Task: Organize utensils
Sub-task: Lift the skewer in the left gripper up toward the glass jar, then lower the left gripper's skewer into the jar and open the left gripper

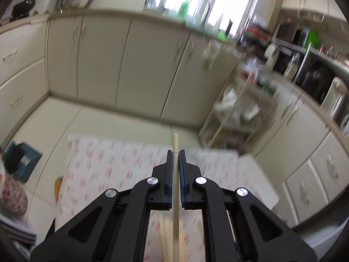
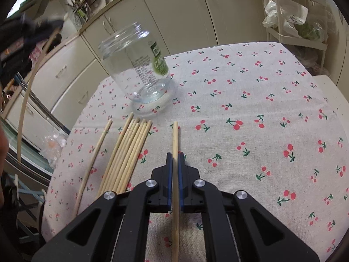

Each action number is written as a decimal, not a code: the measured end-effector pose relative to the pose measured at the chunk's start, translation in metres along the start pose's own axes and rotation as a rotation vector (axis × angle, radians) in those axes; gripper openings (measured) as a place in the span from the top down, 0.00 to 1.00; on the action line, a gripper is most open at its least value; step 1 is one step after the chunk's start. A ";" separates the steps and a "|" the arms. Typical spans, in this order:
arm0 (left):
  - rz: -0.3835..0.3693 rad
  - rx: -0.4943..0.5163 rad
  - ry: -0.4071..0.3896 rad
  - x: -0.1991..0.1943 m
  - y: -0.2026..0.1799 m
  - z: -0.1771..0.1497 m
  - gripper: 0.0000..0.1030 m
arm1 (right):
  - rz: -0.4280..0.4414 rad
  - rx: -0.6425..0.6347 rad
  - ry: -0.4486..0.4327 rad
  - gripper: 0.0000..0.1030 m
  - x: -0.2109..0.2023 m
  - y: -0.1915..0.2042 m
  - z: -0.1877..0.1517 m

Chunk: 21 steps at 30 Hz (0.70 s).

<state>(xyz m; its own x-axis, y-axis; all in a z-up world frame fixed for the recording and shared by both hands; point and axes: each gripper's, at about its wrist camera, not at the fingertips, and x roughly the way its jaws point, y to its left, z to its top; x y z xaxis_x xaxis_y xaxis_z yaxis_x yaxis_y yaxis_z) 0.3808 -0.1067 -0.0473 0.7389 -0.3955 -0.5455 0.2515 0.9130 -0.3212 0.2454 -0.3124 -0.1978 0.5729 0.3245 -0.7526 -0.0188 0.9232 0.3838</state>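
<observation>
One glass jar (image 2: 139, 69); two grippers, each clamping one chopstick; roughly eight loose chopsticks (image 2: 124, 155)

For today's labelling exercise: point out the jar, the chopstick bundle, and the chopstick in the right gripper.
jar (image 2: 139, 65), right wrist view, glass side wall
bundle (image 2: 126, 152), right wrist view, mid-length of the sticks
chopstick (image 2: 175, 139), right wrist view, shaft ahead of the pads

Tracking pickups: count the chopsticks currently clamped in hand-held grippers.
2. One chopstick is clamped in the left hand-held gripper, and a second chopstick in the right hand-held gripper. The loose chopsticks lie on the tablecloth; none looks hidden.
</observation>
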 end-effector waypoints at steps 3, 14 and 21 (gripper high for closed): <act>-0.003 -0.009 -0.105 0.002 -0.007 0.021 0.95 | 0.023 0.019 -0.030 0.94 -0.005 -0.002 0.000; 0.029 -0.070 -0.369 0.016 -0.021 0.079 0.95 | 0.073 0.063 -0.102 0.94 -0.016 -0.009 0.003; 0.107 -0.048 -0.453 0.050 -0.028 0.082 0.95 | 0.123 0.077 -0.196 0.94 -0.031 -0.008 0.004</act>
<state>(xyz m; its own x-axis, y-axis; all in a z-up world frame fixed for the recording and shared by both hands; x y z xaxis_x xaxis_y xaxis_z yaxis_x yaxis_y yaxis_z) 0.4620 -0.1435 -0.0021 0.9604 -0.2061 -0.1877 0.1379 0.9364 -0.3228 0.2314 -0.3310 -0.1752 0.7182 0.3803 -0.5827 -0.0395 0.8583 0.5116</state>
